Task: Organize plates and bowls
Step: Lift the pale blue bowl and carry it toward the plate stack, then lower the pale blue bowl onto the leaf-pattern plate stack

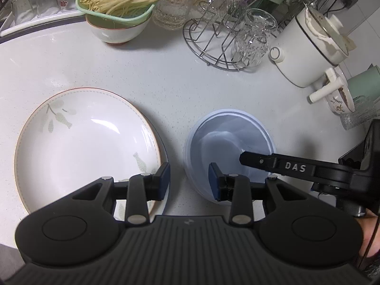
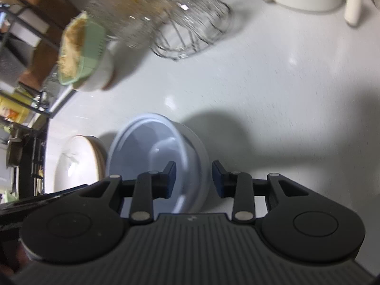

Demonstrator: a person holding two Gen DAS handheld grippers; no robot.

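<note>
Evidently the right gripper (image 2: 193, 178) is straddling the pale blue plastic bowl's (image 2: 152, 147) rim, jaws parted and not gripping; likely light, slick. Beside it, the ceramic plate (image 1: 87, 147) is sitting under the open left gripper (image 1: 189, 181).

Table (image 1: 166, 76): I see a pale speckled top carrying everything.
Wire rack (image 1: 213, 45): my landmark, at the back, with a cut-glass cup (image 1: 251, 40) hung upside down on it.
Green basket (image 1: 114, 2): left of the rack, heaped with pale noodles.
White pot (image 1: 306, 52): right of the rack, lidded.
Tumblers (image 1: 35, 4): far left of the rack, upside down.
</note>
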